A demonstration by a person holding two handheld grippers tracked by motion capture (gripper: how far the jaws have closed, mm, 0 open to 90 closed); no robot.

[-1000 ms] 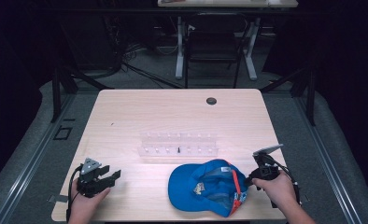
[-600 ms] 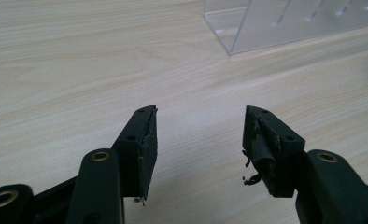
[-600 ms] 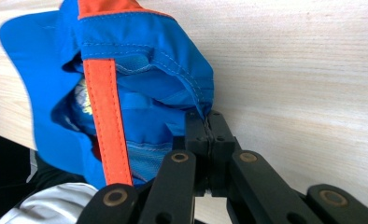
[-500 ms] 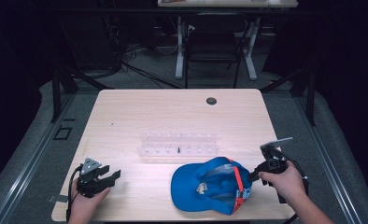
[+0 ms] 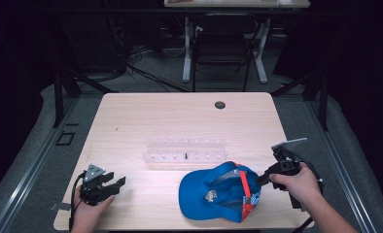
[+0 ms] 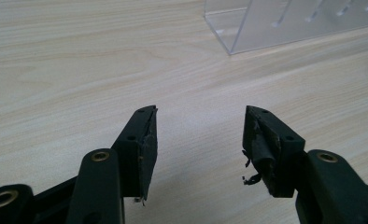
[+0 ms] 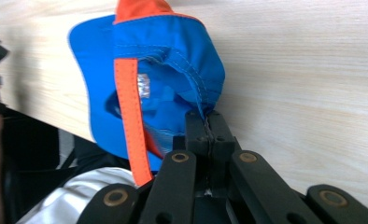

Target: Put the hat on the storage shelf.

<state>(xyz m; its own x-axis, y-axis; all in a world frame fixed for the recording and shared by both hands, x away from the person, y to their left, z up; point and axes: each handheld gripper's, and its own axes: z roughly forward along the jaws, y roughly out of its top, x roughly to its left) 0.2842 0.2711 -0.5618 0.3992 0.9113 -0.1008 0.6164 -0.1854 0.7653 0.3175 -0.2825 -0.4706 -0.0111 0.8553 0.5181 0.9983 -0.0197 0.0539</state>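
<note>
A blue cap (image 5: 214, 194) with an orange strap (image 5: 246, 189) lies upside down at the table's front right. My right gripper (image 5: 263, 178) is shut on the cap's right edge; in the right gripper view the black jaws pinch the blue fabric (image 7: 205, 110) beside the orange strap (image 7: 130, 116). My left gripper (image 5: 113, 184) rests at the front left of the table, open, with bare wood between its fingers (image 6: 142, 140).
A clear plastic rack (image 5: 185, 150) stands across the middle of the table, just behind the cap; its corner (image 6: 247, 28) lies ahead of the left gripper. A small black grommet (image 5: 220, 105) sits near the far edge. A chair and desk legs stand beyond the table.
My right gripper has drawn to the right with the cap's edge in it, and the cap has shifted right with it. The left gripper has stayed put.
</note>
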